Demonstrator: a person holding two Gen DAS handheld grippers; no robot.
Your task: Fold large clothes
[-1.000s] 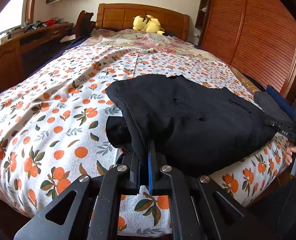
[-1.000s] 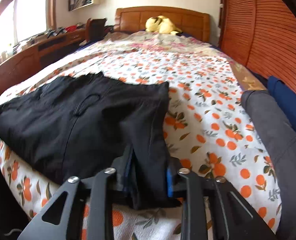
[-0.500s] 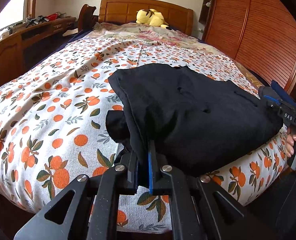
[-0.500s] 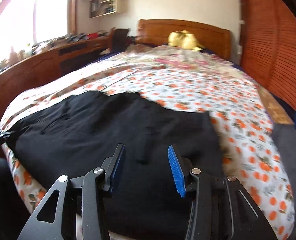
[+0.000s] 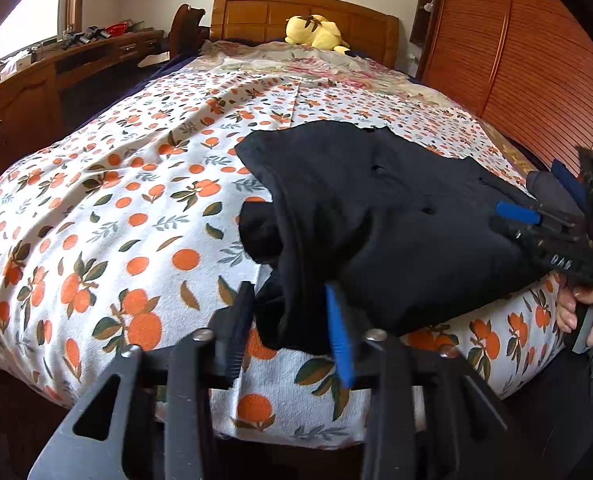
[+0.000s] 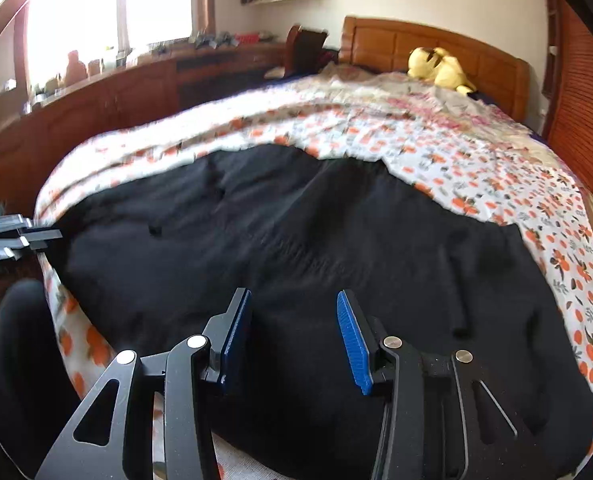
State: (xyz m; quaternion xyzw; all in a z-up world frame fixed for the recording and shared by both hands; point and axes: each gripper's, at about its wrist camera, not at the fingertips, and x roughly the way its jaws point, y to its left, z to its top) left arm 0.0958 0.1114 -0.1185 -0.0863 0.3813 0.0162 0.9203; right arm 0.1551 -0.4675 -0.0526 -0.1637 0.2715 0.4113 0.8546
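Black garment point(image 5: 396, 216), soft, matte, rumpled, lies folded at bed's foot on orange-print cotton sheet point(image 5: 96, 208). Left gripper point(image 5: 290, 322) jaws opening, limp fold between ribbed pads. Right gripper point(image 6: 294, 336) parted, empty above cloth.

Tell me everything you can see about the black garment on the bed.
The black garment is a large piece of dark, soft-looking cloth, folded over itself into a bulky slab near the foot of the orange-print bedspread. Small holes or button-like marks dot its top. Its near-left corner bunches into hanging folds between the left gripper, whose fingers are opening and no longer pinch it. The right gripper hovers open above its other side.
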